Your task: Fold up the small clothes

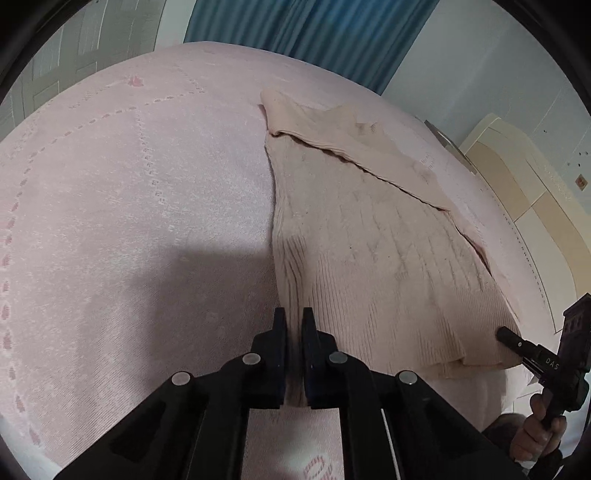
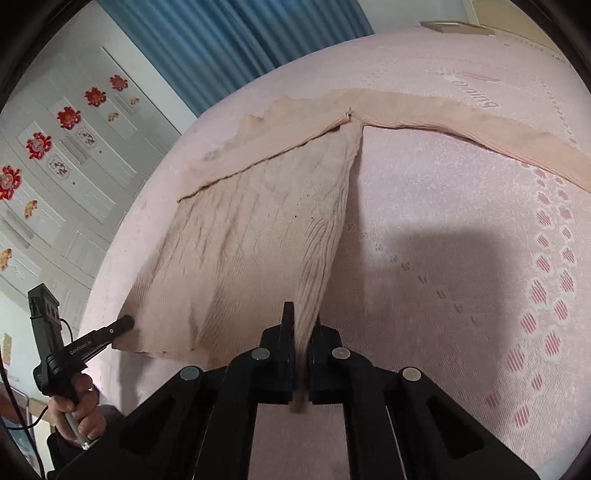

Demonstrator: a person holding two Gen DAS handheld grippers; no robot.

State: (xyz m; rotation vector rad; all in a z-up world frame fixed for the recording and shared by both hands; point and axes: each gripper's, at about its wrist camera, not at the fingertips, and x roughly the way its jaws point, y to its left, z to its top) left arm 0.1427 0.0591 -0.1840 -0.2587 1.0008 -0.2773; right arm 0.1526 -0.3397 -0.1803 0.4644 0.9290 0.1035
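A beige knit sweater (image 1: 373, 240) lies on the pink bed cover (image 1: 129, 203). One sleeve is folded across its upper part. My left gripper (image 1: 294, 325) is shut on the sweater's bottom hem at its left corner. The right gripper (image 1: 508, 334) shows at the far right, its tip at the hem's other corner. In the right wrist view my right gripper (image 2: 303, 321) is shut on the sweater's (image 2: 251, 240) hem corner, cloth bunched between the fingers. The other sleeve (image 2: 480, 133) stretches out to the right. The left gripper (image 2: 123, 325) grips the far hem corner.
Blue curtains (image 1: 295, 33) hang behind the bed. A cream headboard (image 1: 524, 192) stands at the right of the bed. A white wardrobe with red flower stickers (image 2: 66, 147) stands at the left in the right wrist view. The bed's near edge lies just under both grippers.
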